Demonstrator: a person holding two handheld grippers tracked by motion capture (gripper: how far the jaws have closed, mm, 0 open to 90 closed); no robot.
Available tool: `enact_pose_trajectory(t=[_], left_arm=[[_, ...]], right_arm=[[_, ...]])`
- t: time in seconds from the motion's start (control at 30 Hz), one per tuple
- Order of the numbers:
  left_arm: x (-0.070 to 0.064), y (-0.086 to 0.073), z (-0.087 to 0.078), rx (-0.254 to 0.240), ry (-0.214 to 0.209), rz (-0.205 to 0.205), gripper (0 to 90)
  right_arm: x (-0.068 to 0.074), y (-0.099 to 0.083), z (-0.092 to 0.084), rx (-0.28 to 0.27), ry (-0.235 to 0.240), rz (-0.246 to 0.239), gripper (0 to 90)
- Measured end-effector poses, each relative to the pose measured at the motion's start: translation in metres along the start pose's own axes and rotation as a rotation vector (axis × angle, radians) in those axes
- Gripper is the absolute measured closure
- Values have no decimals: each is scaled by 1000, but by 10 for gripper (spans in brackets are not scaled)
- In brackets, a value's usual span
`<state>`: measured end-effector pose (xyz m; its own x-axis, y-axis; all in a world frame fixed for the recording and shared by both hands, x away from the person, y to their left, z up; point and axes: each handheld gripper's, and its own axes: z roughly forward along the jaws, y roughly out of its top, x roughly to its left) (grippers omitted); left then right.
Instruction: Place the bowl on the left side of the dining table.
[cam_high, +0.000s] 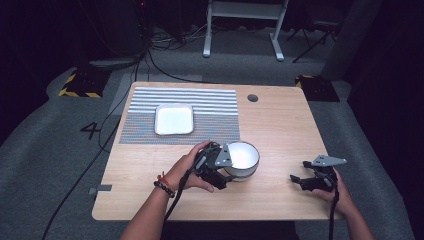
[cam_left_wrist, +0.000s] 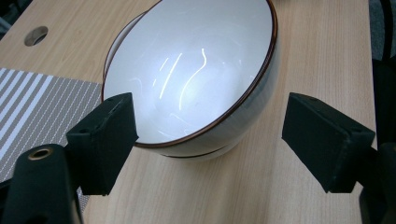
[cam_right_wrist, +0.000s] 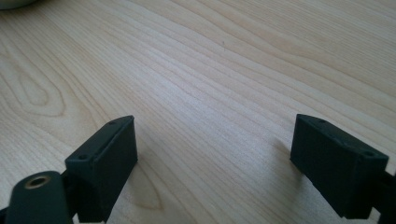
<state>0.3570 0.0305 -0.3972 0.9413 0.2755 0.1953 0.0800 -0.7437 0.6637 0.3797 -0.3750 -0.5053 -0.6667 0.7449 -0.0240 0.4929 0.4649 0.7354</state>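
So there's a white bowl (cam_high: 243, 157) with a thin dark brown rim, glossy inside, sitting upright on the worktop (cam_high: 280, 130) near the middle, just off the near right corner of a grey striped placemat (cam_high: 210, 112). A white square plate (cam_high: 174, 119) with rounded corners lies flat on that mat, further back and left.

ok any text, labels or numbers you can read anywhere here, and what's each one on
"4": a dark number on the grey floor, left of the table.
No readable text on the bowl, the square plate, the striped mat or either gripper.
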Motion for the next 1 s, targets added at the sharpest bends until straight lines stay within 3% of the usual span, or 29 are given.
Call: enact_pose_trajectory(t=[0.13,0.23,0.47,0.5,0.77,0.83,0.9,1.0], left_arm=[[-1,6,3,-2,-17,14,180],[-2,10,7,7,-23,51,198],[-1,15,19,8,-77,47,227],[-1,15,20,8,-69,55,255],[0,16,30,8,-121,41,325],[2,17,33,31,-136,40,342],[2,17,36,50,-122,45,382],[3,17,40,59,-163,52,485]], right_arm=[[0,0,0,0,0,0,147],[0,0,0,0,0,0,147],[0,0,0,0,0,0,147],[0,0,0,0,0,0,147],[0,0,0,0,0,0,147],[0,0,0,0,0,-1,147],[0,0,0,0,0,0,147],[0,0,0,0,0,0,147]])
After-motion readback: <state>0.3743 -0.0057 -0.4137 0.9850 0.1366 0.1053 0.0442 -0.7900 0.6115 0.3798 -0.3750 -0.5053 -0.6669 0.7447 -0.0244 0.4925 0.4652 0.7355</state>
